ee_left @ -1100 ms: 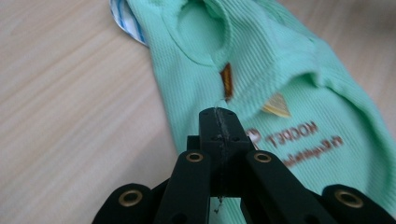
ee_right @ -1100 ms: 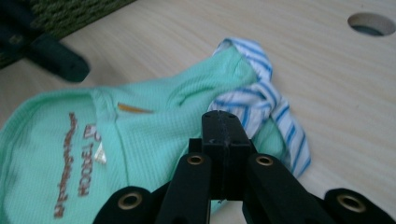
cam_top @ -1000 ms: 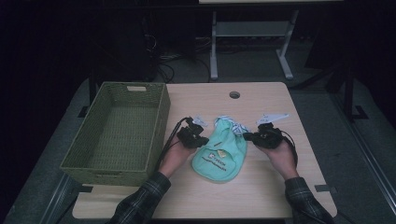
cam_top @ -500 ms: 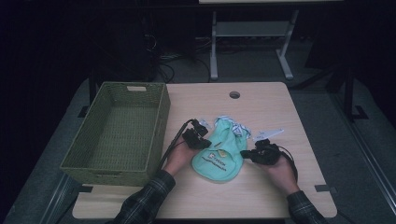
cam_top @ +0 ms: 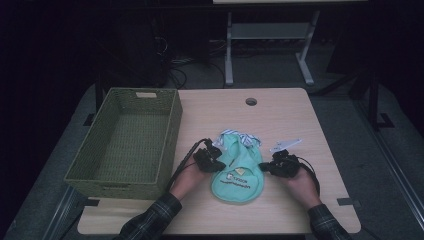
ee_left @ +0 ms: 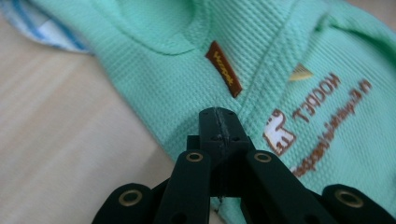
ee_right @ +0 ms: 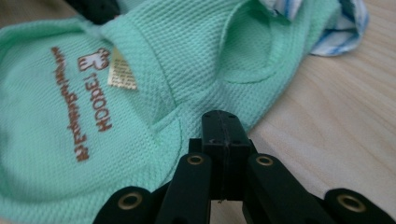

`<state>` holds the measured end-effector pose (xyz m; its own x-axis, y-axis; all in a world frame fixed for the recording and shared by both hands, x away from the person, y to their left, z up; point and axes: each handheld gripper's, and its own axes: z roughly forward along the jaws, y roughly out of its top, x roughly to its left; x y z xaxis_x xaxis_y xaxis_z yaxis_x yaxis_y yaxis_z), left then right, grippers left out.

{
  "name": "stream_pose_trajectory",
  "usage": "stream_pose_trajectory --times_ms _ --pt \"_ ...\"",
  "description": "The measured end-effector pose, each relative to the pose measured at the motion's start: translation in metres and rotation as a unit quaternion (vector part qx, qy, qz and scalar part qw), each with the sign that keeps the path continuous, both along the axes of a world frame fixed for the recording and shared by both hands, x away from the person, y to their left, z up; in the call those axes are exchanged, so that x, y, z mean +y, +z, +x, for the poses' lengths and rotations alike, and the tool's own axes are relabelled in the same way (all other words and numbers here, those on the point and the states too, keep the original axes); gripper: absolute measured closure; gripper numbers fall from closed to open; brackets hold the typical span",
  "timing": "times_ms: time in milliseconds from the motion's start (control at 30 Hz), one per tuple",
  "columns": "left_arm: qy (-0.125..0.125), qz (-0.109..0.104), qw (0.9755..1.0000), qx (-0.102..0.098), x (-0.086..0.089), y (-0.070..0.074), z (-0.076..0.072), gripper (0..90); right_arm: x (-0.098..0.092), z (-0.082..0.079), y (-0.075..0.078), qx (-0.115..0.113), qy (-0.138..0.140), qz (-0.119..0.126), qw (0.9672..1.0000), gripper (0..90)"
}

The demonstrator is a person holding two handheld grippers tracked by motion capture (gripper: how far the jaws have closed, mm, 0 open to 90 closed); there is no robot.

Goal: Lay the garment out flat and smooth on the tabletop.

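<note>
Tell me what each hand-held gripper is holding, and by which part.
Both shut at the mint green garment's side edges: left hand-held gripper on one, right hand-held gripper on the other. Whether fabric is pinched cannot be told.

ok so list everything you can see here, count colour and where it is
garment: one, mint green with brown lettering, flat on the table near the front, between the two grippers
striped cloth: one, white and blue, at the garment's far end, partly tucked under it
basket: one, green woven, empty, on the table's left side
paper tag: one, white, on the table beyond the right gripper
table: one, light wood, with a round hole near the far edge
left gripper: one, black, fingers shut, at the garment's left edge
right gripper: one, black, fingers shut, at the garment's right edge
sleeves: two, dark plaid, at the bottom of the high view
</note>
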<state>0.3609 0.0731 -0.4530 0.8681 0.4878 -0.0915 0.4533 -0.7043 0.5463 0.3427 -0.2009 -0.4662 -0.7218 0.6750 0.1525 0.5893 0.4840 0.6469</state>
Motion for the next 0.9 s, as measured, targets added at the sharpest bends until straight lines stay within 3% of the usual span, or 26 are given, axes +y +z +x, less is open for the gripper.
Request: stream_pose_trajectory --times_ms 100,200,367,600,800,900 --pt "-0.003 -0.002 1.0000 0.001 0.003 0.002 -0.004 88.7 0.000 0.001 0.001 -0.003 0.002 0.003 1.0000 89.7" --pt "0.005 -0.024 0.9997 -0.003 0.007 0.008 -0.008 85.5 0.000 0.005 0.007 -0.013 -0.005 0.015 0.9998 89.6" --pt "0.003 -0.038 0.9992 -0.010 0.010 0.016 -0.018 77.8 0.001 0.025 0.014 -0.025 -0.021 0.027 0.9991 83.8" --pt "-0.002 -0.026 0.9996 -0.013 0.009 0.011 -0.025 64.4 0.004 0.059 0.014 -0.037 -0.047 0.043 0.9973 79.9" --pt "-0.011 -0.010 0.9997 -0.020 0.001 0.006 -0.027 63.5 0.010 0.075 0.007 -0.027 -0.056 0.050 0.9968 76.3" --pt "-0.014 0.001 0.9997 -0.022 -0.001 0.002 -0.026 67.2 0.012 0.079 0.003 -0.022 -0.057 0.051 0.9968 76.2"
